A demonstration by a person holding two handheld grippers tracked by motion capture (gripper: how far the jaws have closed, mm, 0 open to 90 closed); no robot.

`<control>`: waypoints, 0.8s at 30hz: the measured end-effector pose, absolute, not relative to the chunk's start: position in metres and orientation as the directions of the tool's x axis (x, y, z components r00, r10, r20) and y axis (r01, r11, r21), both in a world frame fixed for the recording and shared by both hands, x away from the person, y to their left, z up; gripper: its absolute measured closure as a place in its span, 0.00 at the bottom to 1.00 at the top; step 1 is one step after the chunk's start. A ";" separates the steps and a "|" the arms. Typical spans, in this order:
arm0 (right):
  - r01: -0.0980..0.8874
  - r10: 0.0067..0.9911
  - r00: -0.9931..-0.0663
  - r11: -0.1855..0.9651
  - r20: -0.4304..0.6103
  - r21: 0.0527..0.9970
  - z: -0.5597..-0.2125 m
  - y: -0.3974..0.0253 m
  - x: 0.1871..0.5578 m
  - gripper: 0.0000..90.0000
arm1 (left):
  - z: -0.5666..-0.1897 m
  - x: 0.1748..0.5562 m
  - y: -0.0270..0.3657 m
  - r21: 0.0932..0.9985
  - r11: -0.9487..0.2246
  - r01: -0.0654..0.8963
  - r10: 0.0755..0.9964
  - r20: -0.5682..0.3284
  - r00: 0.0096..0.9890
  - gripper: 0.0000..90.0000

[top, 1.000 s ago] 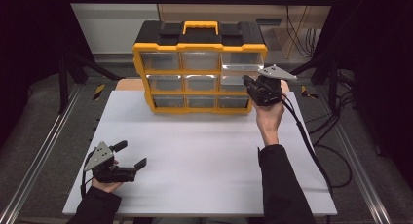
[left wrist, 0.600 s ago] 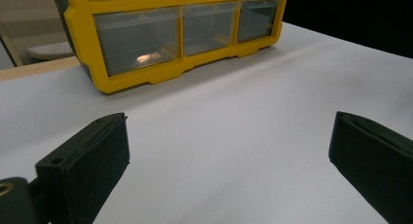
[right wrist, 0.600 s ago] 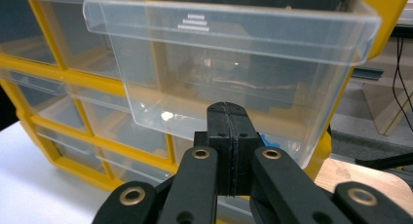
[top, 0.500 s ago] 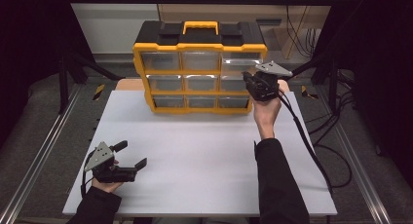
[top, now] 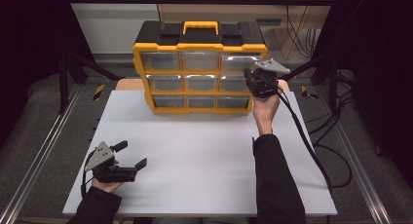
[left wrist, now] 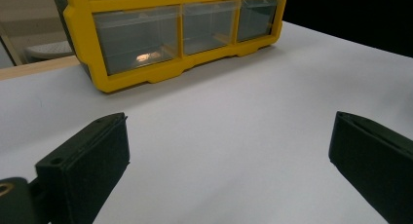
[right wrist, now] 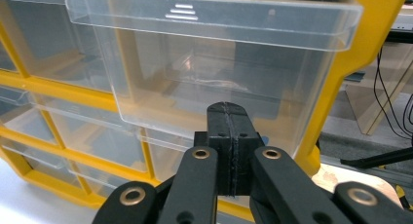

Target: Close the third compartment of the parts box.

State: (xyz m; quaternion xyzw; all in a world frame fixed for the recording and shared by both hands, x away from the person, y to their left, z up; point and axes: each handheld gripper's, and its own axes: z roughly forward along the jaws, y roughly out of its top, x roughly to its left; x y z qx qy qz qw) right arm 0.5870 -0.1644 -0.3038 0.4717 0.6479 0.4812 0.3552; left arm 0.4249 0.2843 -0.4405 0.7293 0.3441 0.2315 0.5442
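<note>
**Right gripper at the top right drawer**

The drawer cabinet (top: 199, 68) stands at the table's (top: 204, 151) far edge. The right gripper (right wrist: 229, 131), jaws pressed together on nothing, points at its top right drawer (right wrist: 214, 63). The left gripper (top: 127, 155) rests wide open near the table's front left corner.

A: How many storage units stand at the far end of the white table (top: 204, 151)?
B: One yellow plastic drawer cabinet with a black top (top: 200, 68).
A: And drawers in it?
B: Nine clear plastic drawers (top: 201, 83), three rows of three.
A: Handles?
B: One yellow carry handle (top: 200, 26) on top.
A: Handheld tools?
B: Two black two-jaw grippers, the left gripper (top: 132, 156) near, the right gripper (top: 249, 79) far.
</note>
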 end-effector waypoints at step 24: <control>0.279 0.965 -0.263 0.073 0.003 0.958 -0.307 -0.165 0.600 1.00 | -0.441 0.425 0.284 0.952 -0.174 0.253 0.753 -0.037 0.657 0.01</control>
